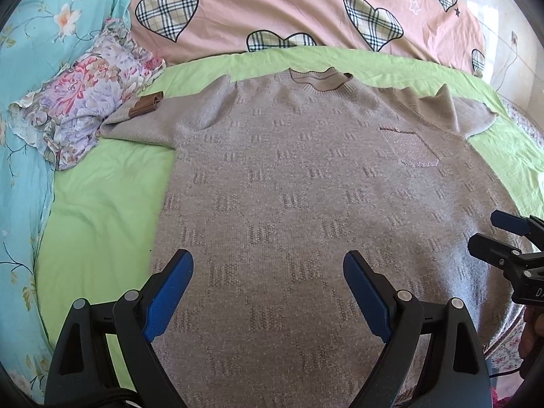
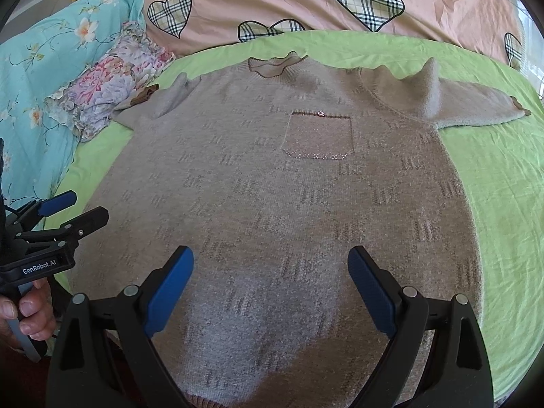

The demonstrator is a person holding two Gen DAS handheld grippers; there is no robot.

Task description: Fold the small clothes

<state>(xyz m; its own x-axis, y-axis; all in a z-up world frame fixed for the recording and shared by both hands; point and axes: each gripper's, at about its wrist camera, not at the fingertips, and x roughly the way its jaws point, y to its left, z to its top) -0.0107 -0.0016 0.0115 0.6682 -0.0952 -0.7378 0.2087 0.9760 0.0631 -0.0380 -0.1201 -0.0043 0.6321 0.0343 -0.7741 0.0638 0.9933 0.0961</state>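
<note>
A grey knitted sweater [image 1: 289,187] lies flat, front up, on a green sheet [image 1: 102,204], neck at the far side, both sleeves spread out. It has a chest pocket [image 2: 318,136] and brown cuffs [image 1: 148,103]. My left gripper [image 1: 268,272] is open and empty, above the sweater's lower left part. My right gripper [image 2: 270,268] is open and empty, above the lower middle. Each gripper shows in the other's view: the right one [image 1: 489,234] at the right edge, the left one [image 2: 78,209] at the left edge, both open.
A pink quilt with plaid hearts [image 1: 306,10] lies behind the sweater. A crumpled floral garment [image 1: 85,108] lies by the left sleeve on a turquoise floral cover [image 1: 27,136]. The green sheet [image 2: 503,187] shows bare to the sweater's right.
</note>
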